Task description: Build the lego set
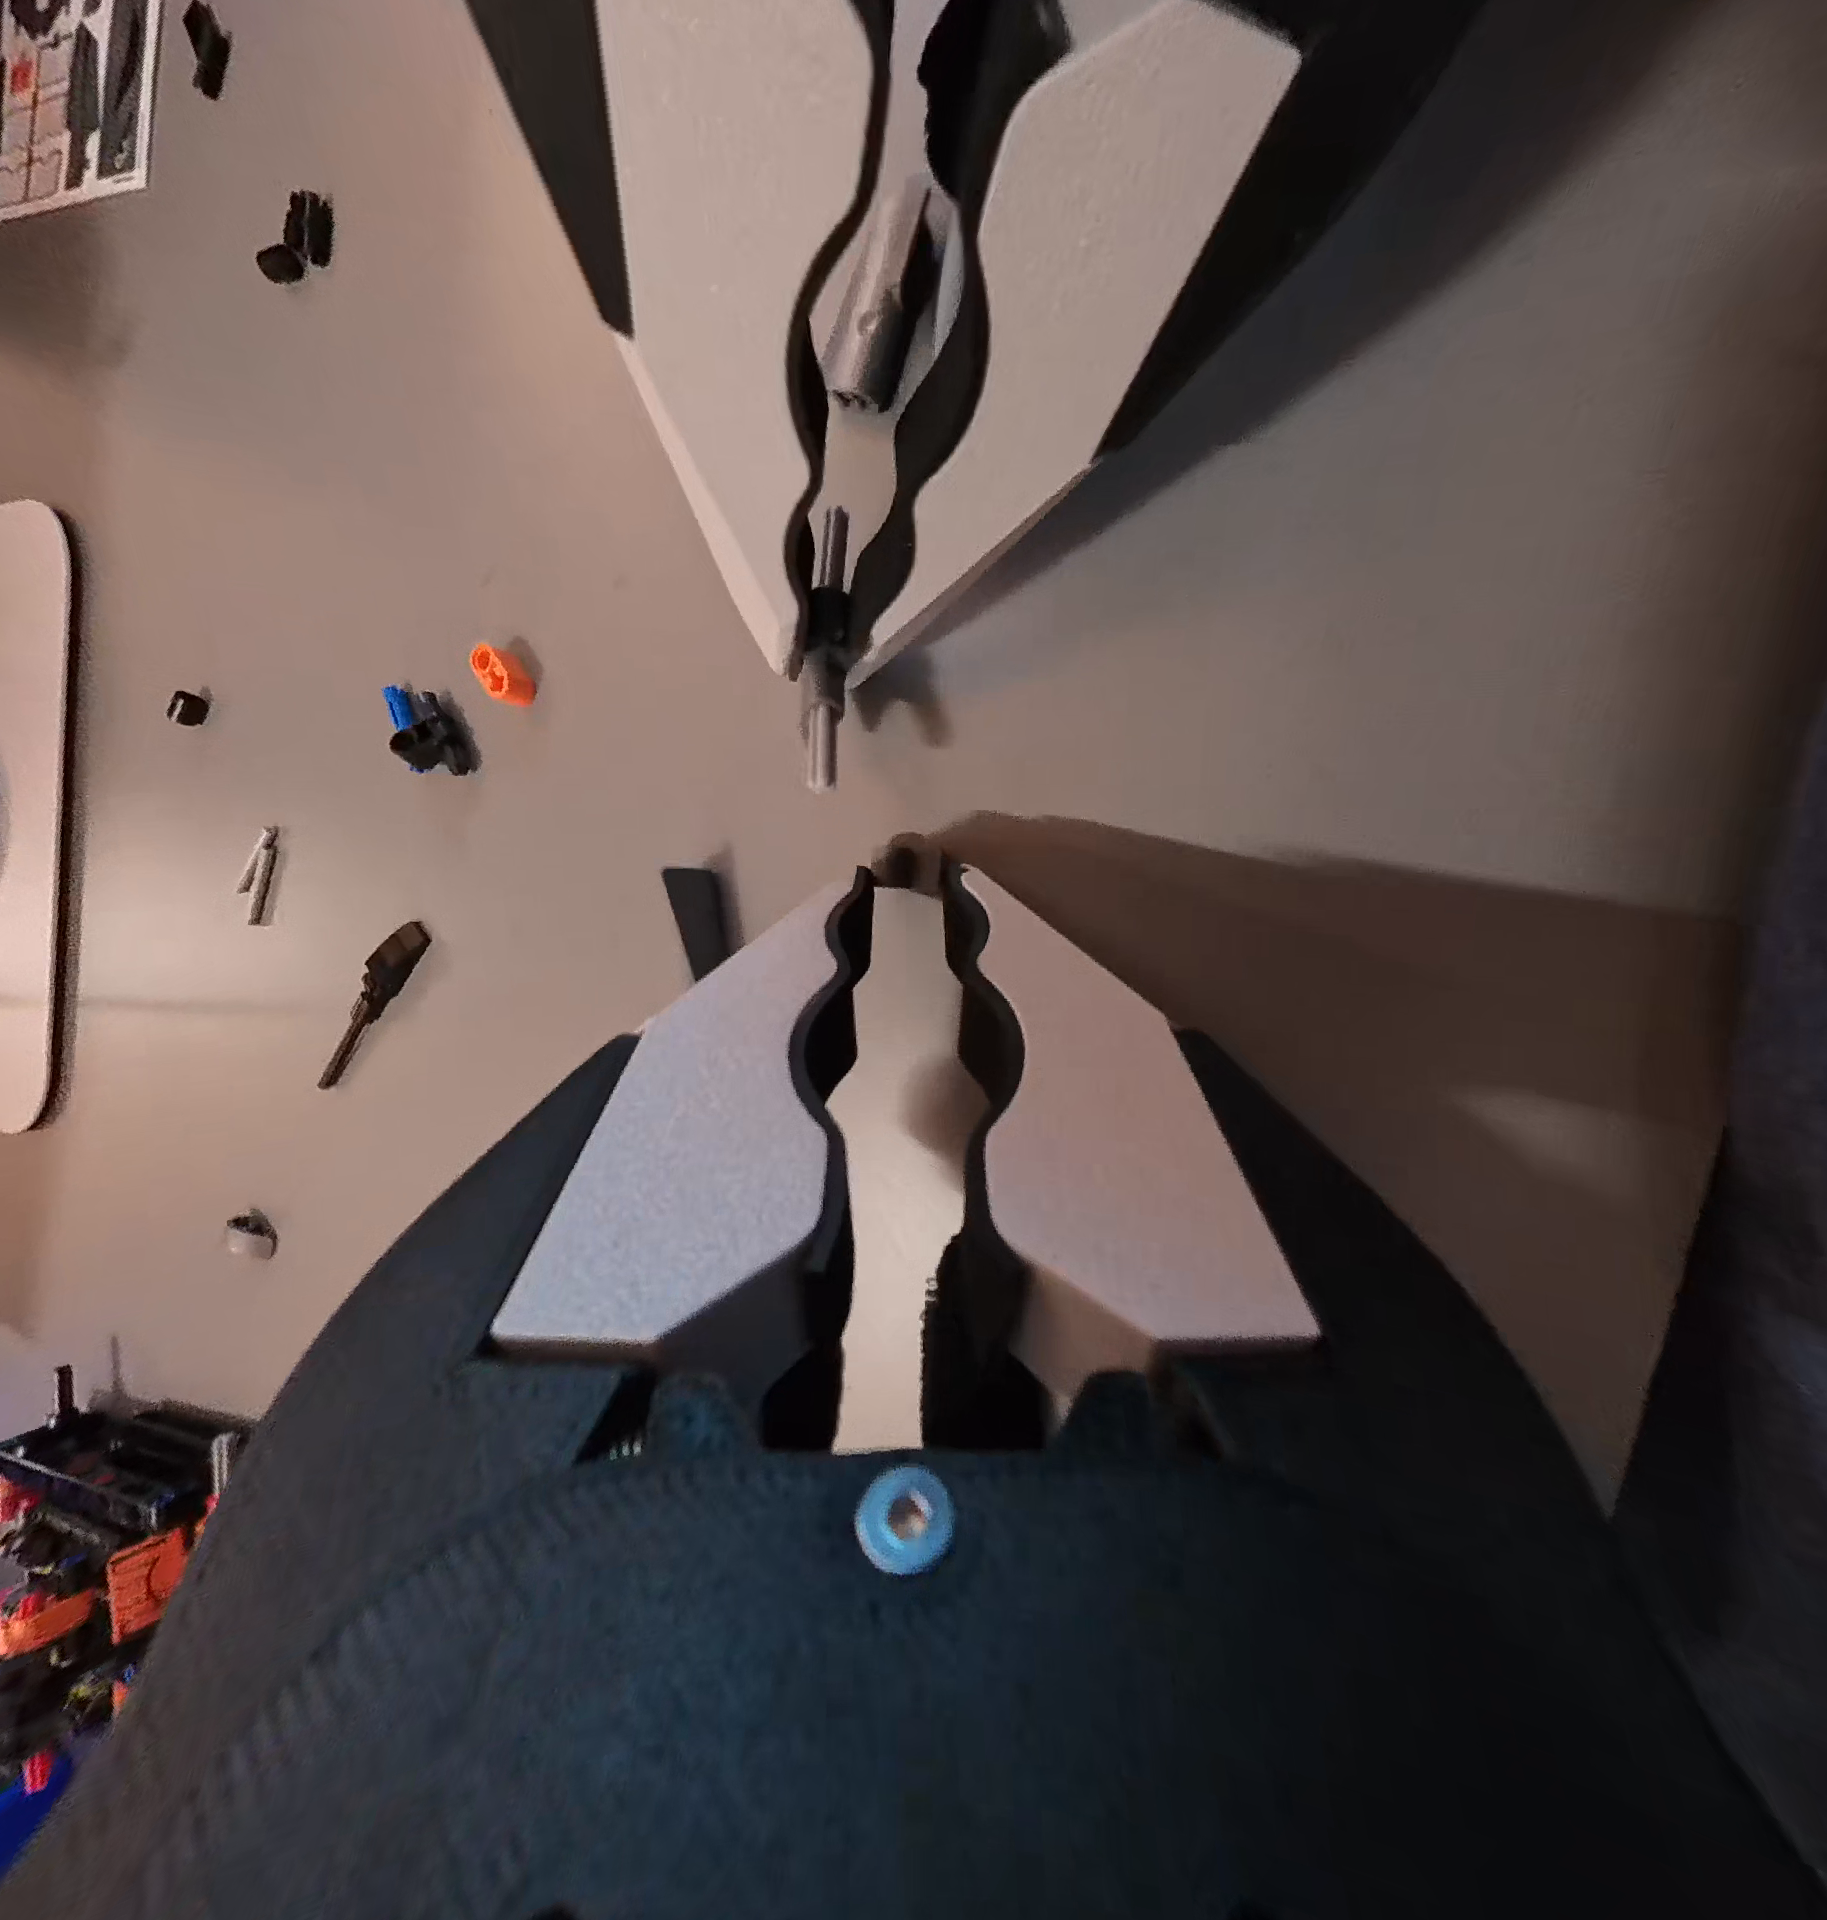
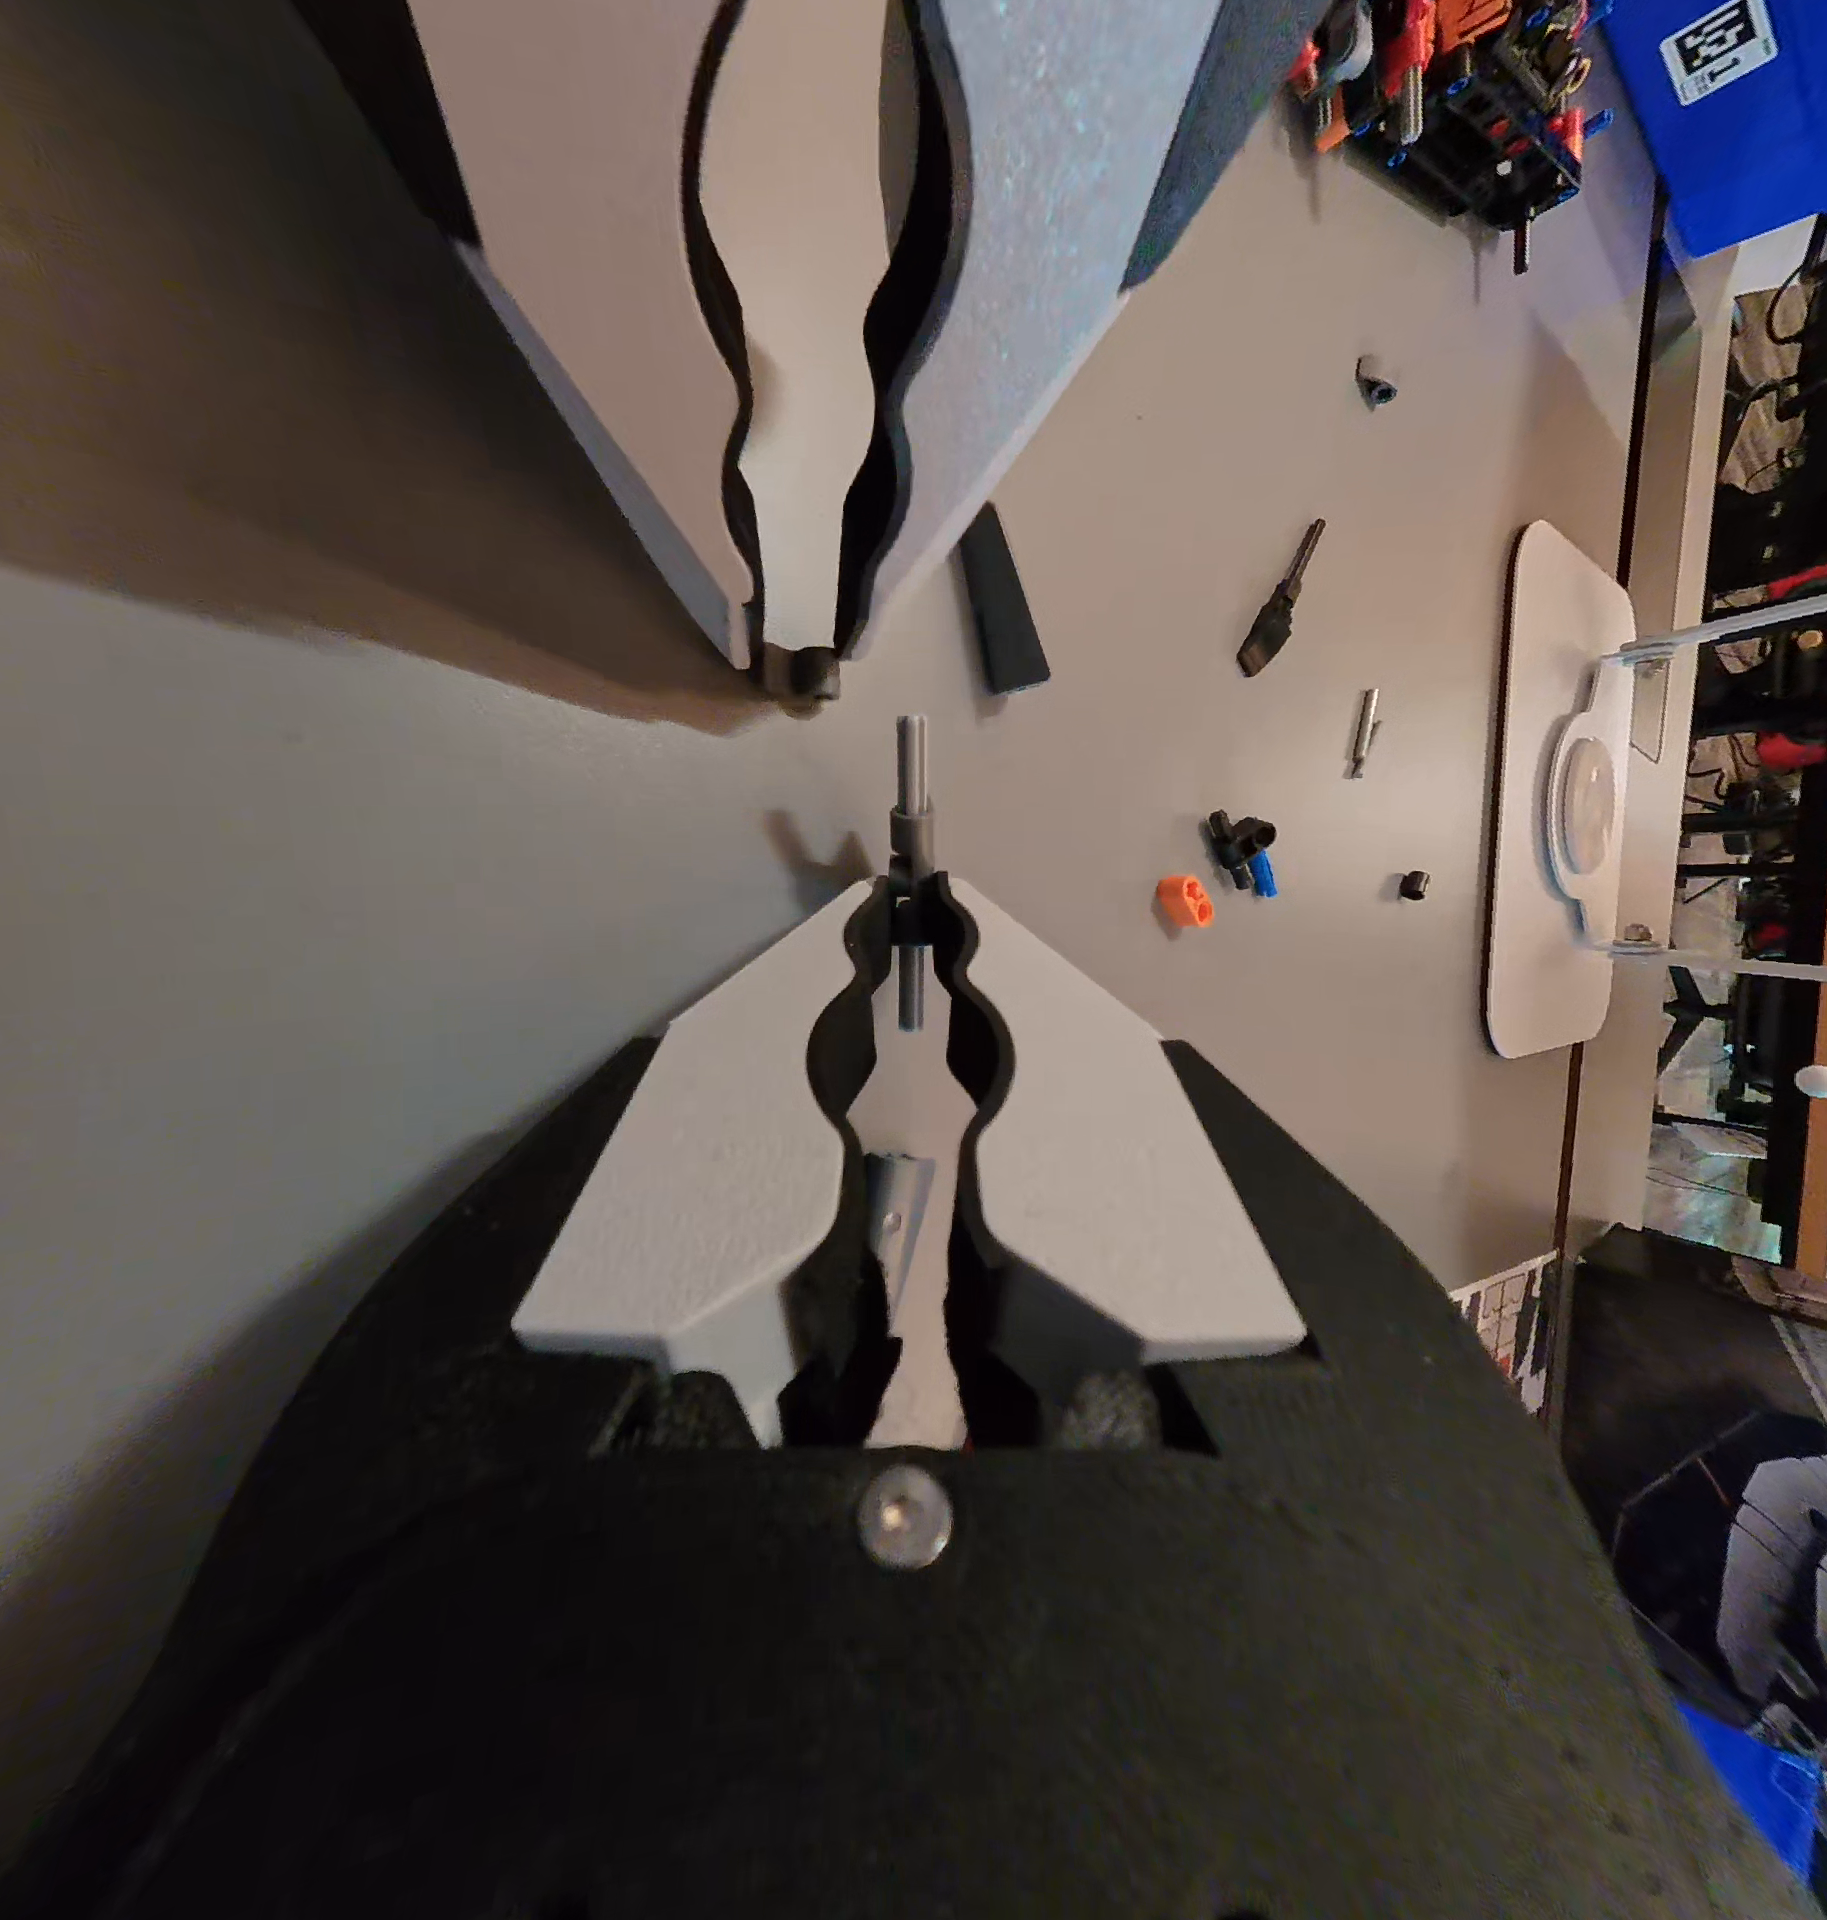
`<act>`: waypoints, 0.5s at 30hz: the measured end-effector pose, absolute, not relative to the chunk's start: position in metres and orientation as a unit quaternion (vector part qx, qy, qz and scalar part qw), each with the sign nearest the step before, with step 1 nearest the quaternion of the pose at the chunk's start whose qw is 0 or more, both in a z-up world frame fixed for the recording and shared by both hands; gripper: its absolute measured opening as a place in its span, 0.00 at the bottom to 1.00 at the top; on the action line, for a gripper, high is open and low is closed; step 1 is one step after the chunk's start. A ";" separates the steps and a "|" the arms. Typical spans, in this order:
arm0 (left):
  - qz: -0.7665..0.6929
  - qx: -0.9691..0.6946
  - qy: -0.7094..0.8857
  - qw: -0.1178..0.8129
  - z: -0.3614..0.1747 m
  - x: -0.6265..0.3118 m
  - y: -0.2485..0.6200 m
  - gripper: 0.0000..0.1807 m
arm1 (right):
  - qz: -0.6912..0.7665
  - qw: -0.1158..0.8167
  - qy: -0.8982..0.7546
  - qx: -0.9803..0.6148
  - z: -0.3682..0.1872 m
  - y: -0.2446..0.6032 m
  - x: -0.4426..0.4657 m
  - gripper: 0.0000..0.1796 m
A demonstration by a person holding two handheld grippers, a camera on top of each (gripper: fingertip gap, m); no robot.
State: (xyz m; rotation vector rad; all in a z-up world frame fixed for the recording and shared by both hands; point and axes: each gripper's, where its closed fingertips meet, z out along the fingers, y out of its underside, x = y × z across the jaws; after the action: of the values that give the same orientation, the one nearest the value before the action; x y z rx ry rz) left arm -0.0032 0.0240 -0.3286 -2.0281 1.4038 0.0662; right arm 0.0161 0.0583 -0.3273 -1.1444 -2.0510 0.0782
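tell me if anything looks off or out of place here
Nothing stands out. The right gripper pinches a grey axle, the left gripper a small dark piece, tips facing, apart. Loose parts lie scattered flat on the table.

Grey table (image 2: 369,831) spreads under the right gripper (image 2: 911,883). Off to its right, well apart, lies a white rounded board (image 2: 1558,966) with a clear round dish (image 2: 1584,821) on it. Far ahead-right, a blue box (image 2: 1761,177).
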 end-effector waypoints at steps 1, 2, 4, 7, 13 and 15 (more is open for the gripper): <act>0.021 -0.776 0.537 0.329 -0.328 -0.003 0.025 0.06 | 0.030 0.385 -0.806 -0.449 -0.327 0.058 0.016 0.03; 0.014 -0.778 0.537 0.325 -0.328 -0.003 0.025 0.06 | 0.028 0.386 -0.806 -0.448 -0.327 0.059 0.016 0.03; -0.014 -0.790 0.528 0.312 -0.328 -0.002 0.025 0.06 | 0.014 0.388 -0.807 -0.445 -0.327 0.061 0.018 0.02; -0.090 -0.811 0.495 0.298 -0.321 0.003 0.025 0.03 | -0.002 0.391 -0.810 -0.438 -0.327 0.064 0.019 0.03; -0.160 -0.835 0.465 0.249 -0.319 0.001 0.028 0.00 | 0.000 0.389 -0.814 -0.432 -0.327 0.064 0.023 0.02; -0.143 -0.831 0.471 0.260 -0.318 0.001 0.029 0.00 | 0.004 0.388 -0.812 -0.435 -0.327 0.065 0.026 0.02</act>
State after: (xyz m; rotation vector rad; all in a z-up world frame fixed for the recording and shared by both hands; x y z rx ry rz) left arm 0.0005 0.0288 -0.3185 -2.2516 1.2748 -0.3872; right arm 0.0261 0.0649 -0.3275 -1.1069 -2.0665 0.0102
